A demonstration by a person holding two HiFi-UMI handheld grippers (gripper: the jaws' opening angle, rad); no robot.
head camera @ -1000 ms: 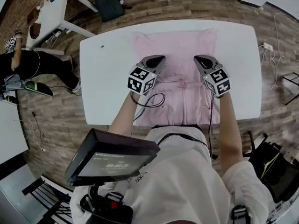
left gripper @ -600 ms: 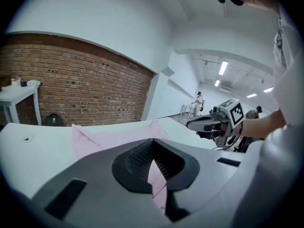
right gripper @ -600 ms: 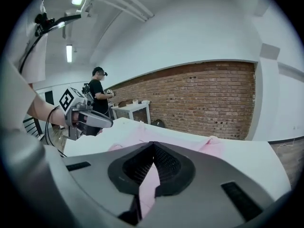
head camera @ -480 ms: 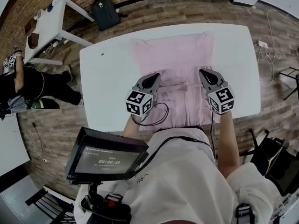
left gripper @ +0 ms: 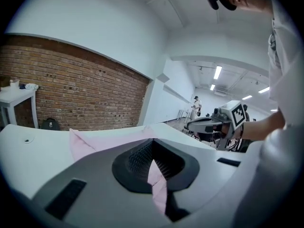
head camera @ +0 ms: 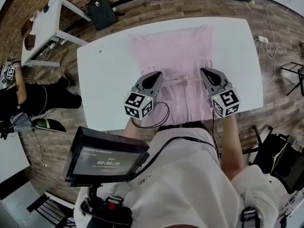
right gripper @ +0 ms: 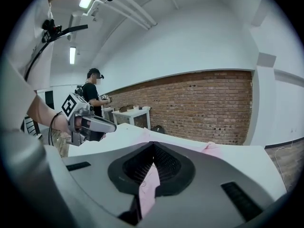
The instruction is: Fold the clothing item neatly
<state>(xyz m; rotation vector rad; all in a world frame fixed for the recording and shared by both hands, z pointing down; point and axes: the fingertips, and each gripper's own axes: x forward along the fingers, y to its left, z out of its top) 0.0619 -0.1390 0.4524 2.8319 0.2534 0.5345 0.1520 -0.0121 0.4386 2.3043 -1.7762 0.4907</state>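
A pale pink garment (head camera: 172, 56) lies spread lengthwise on the white table (head camera: 107, 80), its near end hanging over the front edge by the person's body. My left gripper (head camera: 153, 78) is shut on a pinch of the pink cloth (left gripper: 156, 179) at the garment's left side. My right gripper (head camera: 209, 75) is shut on the cloth (right gripper: 149, 182) at the right side. Both hold the fabric lifted off the table near a gathered waistband (head camera: 183, 80). In each gripper view the other gripper shows across the table: the right gripper (left gripper: 216, 123) and the left gripper (right gripper: 90, 123).
A second white table (head camera: 42, 25) and a dark backpack (head camera: 100, 12) stand on the wooden floor beyond the far left corner. A person in black (head camera: 28, 96) sits at the left. Cables (head camera: 273, 20) lie on the floor at the right. A dark chair (head camera: 275, 158) stands near right.
Both grippers have drawn back toward the person's body and risen, pulling the pinched pink cloth with them. More of the garment's far part now lies bare beyond the grippers.
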